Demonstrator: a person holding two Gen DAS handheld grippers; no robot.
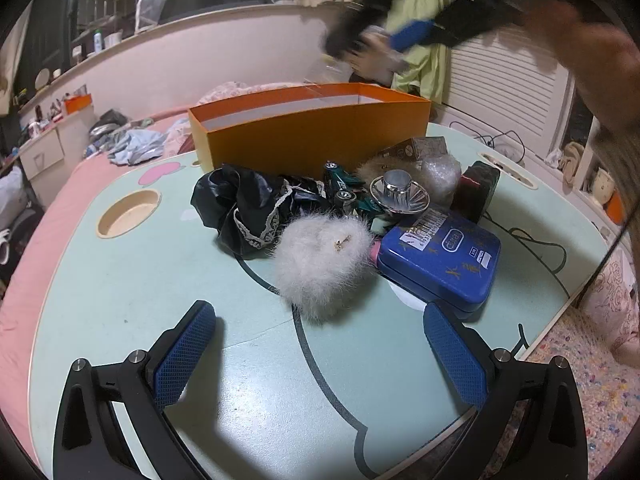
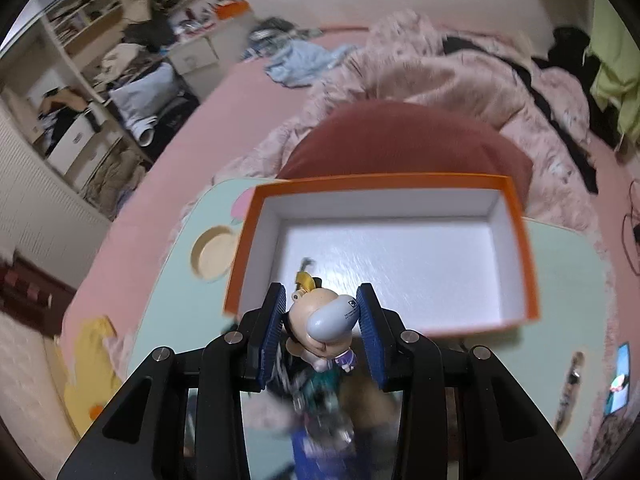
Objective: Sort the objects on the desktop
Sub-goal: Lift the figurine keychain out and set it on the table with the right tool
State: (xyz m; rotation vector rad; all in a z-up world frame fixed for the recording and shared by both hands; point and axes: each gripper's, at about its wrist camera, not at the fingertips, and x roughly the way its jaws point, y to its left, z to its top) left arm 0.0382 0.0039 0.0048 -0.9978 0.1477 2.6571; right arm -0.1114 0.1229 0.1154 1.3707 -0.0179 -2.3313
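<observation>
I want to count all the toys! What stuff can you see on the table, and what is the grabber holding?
Box: one, orange, white inside, empty, table's far side.
Fluffy pompom: one, white, pile's front.
Tin: one, blue, right of pompom.
Black cloth: one, lace-trimmed, pile's left.
Toy car: one, green, mid-pile.
Silver knob: one, behind tin.
Figurine: one, small, in right gripper, above box's near edge.
Left gripper: open, holding nothing.

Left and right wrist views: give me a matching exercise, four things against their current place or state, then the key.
Things:
1. toy figure
2. orange box
3. white fluffy pompom
4. left gripper

States:
A. open, holding nothing
B. empty inside
C. lying on the table beside the blue tin
D. clamped in the right gripper

Pairs: 1-D, 2-B, 3-C, 4-A
</observation>
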